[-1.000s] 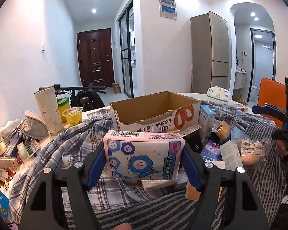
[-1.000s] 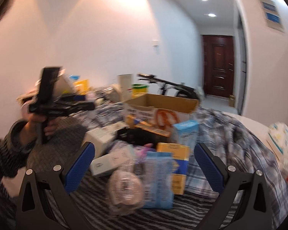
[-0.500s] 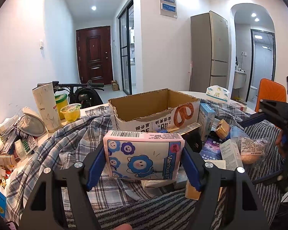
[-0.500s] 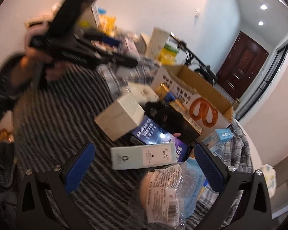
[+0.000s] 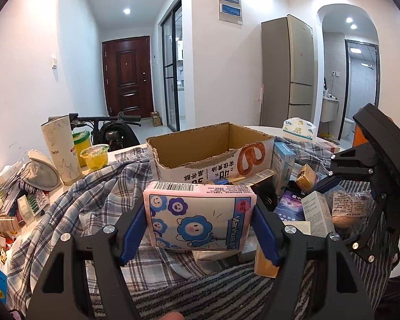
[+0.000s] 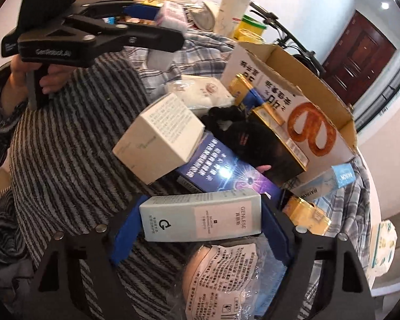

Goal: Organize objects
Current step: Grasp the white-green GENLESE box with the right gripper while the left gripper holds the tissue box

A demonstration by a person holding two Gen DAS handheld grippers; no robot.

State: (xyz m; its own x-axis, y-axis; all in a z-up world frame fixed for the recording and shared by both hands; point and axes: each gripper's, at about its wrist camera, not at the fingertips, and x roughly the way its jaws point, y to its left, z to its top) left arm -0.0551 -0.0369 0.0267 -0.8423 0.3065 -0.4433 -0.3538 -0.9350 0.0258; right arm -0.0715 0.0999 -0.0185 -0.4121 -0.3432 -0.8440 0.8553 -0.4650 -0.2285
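My left gripper (image 5: 200,217) is shut on a pink tissue pack (image 5: 198,214) with blue flower faces and holds it above the pile, in front of the open cardboard box (image 5: 213,154). My right gripper (image 6: 200,218) has its blue pads on both ends of a pale grey GENLESE carton (image 6: 202,218), which lies across the pile. The cardboard box (image 6: 293,98) with a pretzel print stands behind it. The left gripper's body (image 6: 93,37) shows at the upper left of the right wrist view, and the right gripper's body (image 5: 370,176) shows at the right of the left wrist view.
Loose items lie on striped and plaid cloth: a white carton (image 6: 160,136), a dark blue box (image 6: 221,168), a black box (image 6: 264,144), a bagged bun (image 6: 221,277), a light blue box (image 5: 282,162). A tall cup (image 5: 61,152), yellow jar and clutter stand left.
The right gripper dropped down over the pile and closed its pads around the GENLESE carton. The left gripper stayed shut on the tissue pack, nearly still.
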